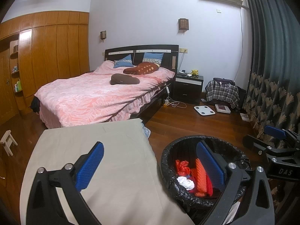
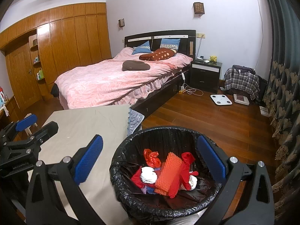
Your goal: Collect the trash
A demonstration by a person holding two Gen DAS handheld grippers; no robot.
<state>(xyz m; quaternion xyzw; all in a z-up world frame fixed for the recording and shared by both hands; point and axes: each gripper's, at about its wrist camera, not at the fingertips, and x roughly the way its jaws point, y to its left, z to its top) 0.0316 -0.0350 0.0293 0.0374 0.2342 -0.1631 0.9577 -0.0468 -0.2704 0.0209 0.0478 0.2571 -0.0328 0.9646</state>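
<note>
I hold both grippers level and pointing forward, side by side. The left gripper has its jaws spread wide, blue pads facing each other with nothing between them. The right gripper matches it, jaws fully apart and empty. Each shows at the edge of the other's wrist view, well apart.

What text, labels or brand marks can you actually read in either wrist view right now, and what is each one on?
"DAS": white letters on the black body of the right gripper, seen at the right edge of the left wrist view.
Bottles on the wardrobe shelf: labels too small to read.
White floor scale: no legible marking.
Papers by the curtain: print too blurred to read.
Trash bin and its contents: no readable text.
</note>
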